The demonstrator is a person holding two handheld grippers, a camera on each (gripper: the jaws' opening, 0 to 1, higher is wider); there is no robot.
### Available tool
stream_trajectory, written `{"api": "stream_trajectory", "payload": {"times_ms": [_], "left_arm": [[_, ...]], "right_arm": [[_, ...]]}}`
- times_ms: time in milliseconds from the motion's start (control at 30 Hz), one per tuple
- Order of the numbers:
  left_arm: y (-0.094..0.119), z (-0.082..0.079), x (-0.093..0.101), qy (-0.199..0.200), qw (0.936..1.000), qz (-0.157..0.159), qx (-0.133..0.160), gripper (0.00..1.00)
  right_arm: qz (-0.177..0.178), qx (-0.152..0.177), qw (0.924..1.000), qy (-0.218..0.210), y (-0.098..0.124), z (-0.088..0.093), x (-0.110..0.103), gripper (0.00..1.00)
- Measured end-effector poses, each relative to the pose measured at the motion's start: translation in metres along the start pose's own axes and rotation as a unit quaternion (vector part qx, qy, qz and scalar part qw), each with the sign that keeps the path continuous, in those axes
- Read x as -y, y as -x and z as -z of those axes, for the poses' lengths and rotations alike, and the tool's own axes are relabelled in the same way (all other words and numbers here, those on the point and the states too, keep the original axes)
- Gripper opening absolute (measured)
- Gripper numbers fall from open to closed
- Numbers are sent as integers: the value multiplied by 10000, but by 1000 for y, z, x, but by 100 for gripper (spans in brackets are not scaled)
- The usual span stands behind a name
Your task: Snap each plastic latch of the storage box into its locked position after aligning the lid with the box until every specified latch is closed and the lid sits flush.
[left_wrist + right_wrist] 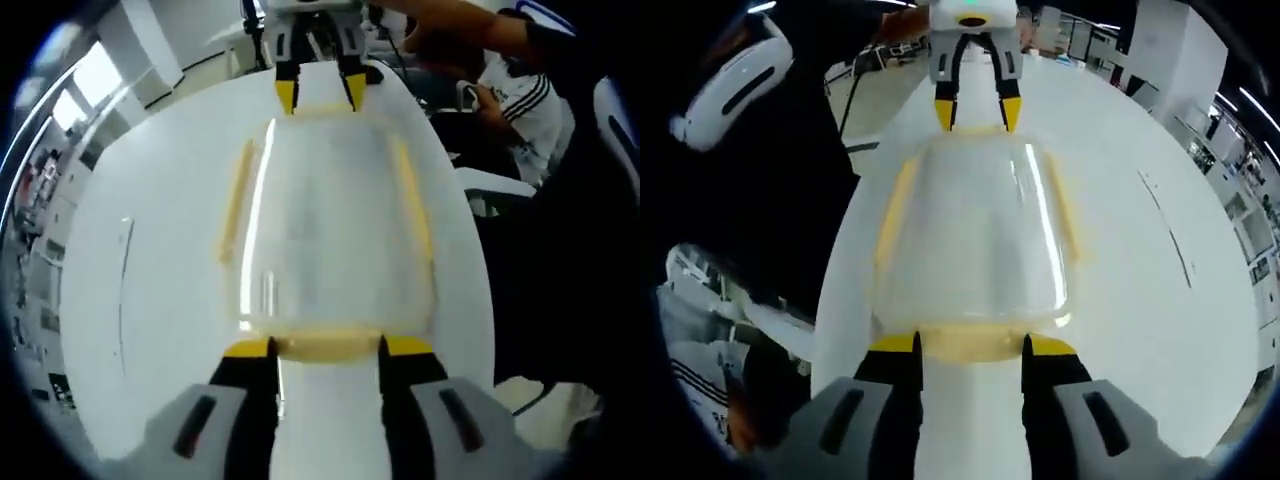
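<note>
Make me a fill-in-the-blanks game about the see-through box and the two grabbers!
1. The storage box sits on a round table that is ____ in colour.
2. The tips of the left gripper and the right gripper are ____ in colour.
3. The grippers sit at ____ ends of the box.
4. The latches along the box edges look pale ____.

Missing words: white; yellow; opposite; yellow

Clear storage box (pixel 325 235) w/ yellow latches, lid on, upright on white table (pixel 150 250).
</note>
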State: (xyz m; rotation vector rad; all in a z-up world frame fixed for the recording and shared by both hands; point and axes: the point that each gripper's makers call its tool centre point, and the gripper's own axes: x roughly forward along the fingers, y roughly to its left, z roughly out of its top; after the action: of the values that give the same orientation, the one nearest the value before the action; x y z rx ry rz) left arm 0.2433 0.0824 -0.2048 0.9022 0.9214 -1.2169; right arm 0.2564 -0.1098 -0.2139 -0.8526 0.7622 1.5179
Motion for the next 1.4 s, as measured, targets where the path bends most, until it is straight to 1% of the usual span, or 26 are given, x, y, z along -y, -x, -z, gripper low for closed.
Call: {"api": "stream_trajectory", "payload": {"times_ms": [167,267,400,533,633,800,933,1000,1067,1100,1267,1367,1400], "left_arm": [[6,23,-3,88,10000,-9,-15,37],[8,35,-5,101,9999,-55,-64,37],[10,49,-6,130,9998,-22,-134,37],[13,62,-9,153,9998,-52,-99,37],[13,70,-7,177,9998,-67,-81,38],[16,83,-12,222,9997,-65,-44,38],[16,87,-4,233,9997,-67,-33,38],[17,89,-4,235,9997,-86,-25,38],[16,88,0,245,9997,-85,3,38],[16,89,-2,246,9997,-67,50,38],[18,93,-11,231,9997,-5,78,38],[17,92,-8,213,9997,5,84,38],[18,94,-8,230,9997,21,64,38]], "right_arm": [[-33,29,10000,30,-13,-20,3,35],[-41,-64,9999,81,-23,-27,4,35],[-109,-224,9996,140,-38,-37,6,36],[-126,-178,9997,135,-42,-47,11,36],[-142,-203,9996,162,-47,-55,14,36],[-165,-245,9994,176,-54,-65,18,36],[-209,-286,9992,184,-59,-73,18,36],[-202,-302,9991,200,-60,-75,20,36],[-198,-323,9991,200,-61,-76,21,36],[-206,-360,9990,185,-61,-75,21,36],[-194,-397,9989,167,-60,-75,21,36],[-191,-408,9989,153,-60,-76,21,36],[-192,-381,9990,148,-59,-77,21,36]]}}
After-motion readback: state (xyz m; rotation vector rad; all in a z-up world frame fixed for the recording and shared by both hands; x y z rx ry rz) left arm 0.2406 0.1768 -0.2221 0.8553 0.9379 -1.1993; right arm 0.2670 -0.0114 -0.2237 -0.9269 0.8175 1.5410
